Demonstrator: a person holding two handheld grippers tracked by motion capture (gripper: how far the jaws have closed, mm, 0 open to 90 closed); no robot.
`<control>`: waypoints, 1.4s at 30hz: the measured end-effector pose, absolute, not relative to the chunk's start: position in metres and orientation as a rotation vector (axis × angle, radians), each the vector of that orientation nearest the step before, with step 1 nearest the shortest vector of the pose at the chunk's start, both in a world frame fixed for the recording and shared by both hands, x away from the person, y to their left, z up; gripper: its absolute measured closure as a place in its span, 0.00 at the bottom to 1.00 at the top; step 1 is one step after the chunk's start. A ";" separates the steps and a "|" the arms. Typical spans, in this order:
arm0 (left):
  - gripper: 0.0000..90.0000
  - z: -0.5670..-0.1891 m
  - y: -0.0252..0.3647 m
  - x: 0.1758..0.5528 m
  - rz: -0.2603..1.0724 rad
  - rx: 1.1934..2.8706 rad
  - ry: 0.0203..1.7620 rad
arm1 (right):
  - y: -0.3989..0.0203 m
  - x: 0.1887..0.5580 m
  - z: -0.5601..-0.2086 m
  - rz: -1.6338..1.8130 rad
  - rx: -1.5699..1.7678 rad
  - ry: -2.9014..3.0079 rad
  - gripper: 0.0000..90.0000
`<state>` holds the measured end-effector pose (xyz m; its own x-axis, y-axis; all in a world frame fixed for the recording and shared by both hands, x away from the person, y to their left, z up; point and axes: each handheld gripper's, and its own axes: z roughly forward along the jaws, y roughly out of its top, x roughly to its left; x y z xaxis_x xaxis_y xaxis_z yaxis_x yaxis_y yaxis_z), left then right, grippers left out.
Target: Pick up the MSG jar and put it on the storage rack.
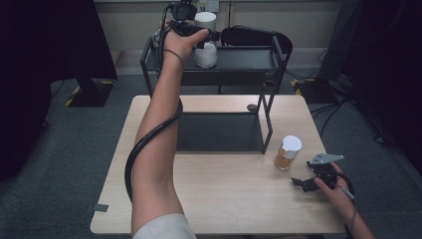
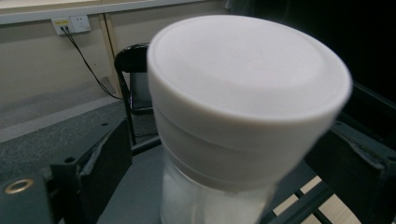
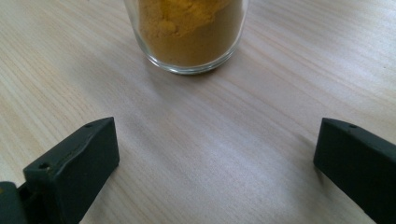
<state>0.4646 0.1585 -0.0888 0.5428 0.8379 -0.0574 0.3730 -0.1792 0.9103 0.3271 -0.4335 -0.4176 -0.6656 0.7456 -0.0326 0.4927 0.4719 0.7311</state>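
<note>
The left gripper (image 1: 201,36) has the white-lidded jar (image 1: 205,42) standing on the black rack's top shelf (image 1: 249,59) between its fingers (image 2: 100,161), which are parted and seem clear of the glass: a release, I judge, so next it backs off. The right gripper (image 3: 215,163), fingers wide apart, rests on the table (image 3: 261,93) just short of the jar of yellow powder (image 3: 189,32); it must advance and close.

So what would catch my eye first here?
Probably the long bare arm reaching to the black shelf's top tier, where the left gripper has its fingers around a white-lidded jar. Next, the jar of orange powder on the wooden table, before the open right gripper.
</note>
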 end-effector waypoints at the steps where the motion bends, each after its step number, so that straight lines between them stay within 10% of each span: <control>1: 0.07 -0.089 0.159 0.463 0.581 1.775 1.009 | -0.434 0.327 -0.418 1.013 1.044 2.377 0.00; 42: 0.01 -0.137 0.175 0.406 0.514 1.782 0.944 | -0.434 0.327 -0.418 1.015 1.041 2.374 0.00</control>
